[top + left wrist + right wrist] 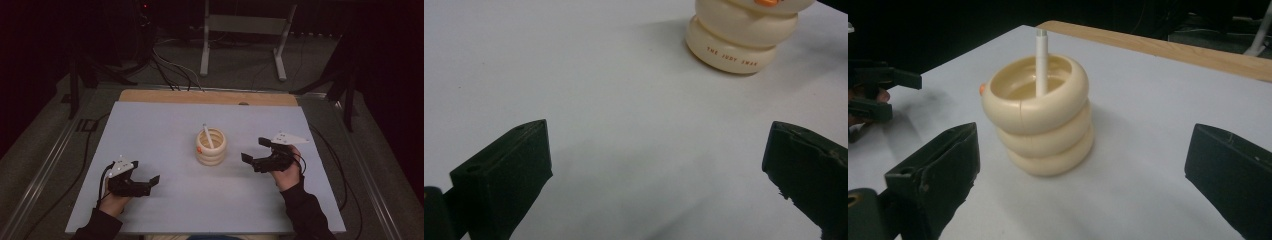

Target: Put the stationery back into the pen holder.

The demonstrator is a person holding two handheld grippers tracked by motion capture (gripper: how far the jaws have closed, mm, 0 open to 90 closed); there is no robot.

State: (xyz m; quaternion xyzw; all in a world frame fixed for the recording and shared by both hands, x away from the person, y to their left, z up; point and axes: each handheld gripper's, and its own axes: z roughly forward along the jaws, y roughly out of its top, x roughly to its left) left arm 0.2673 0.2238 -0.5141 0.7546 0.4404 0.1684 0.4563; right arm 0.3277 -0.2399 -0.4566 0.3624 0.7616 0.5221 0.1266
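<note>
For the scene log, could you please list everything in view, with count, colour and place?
Ring holder: one, cream, three stacked rings with an orange spot, mid-table.
White stick: one, standing inside the rings, leaning.
Table: one, pale grey top, wooden far edge.
Metal stand: one, grey, on the floor behind.
Cables: several, dark and light, on the floor behind.
Left tongs: black, open, front left.
Right tongs: black, open, right of the rings.

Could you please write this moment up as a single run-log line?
left claw: open, empty | right claw: open, empty | ring stack: three cream rings on white post, mid-table, untouched | both claws apart from stack
</note>
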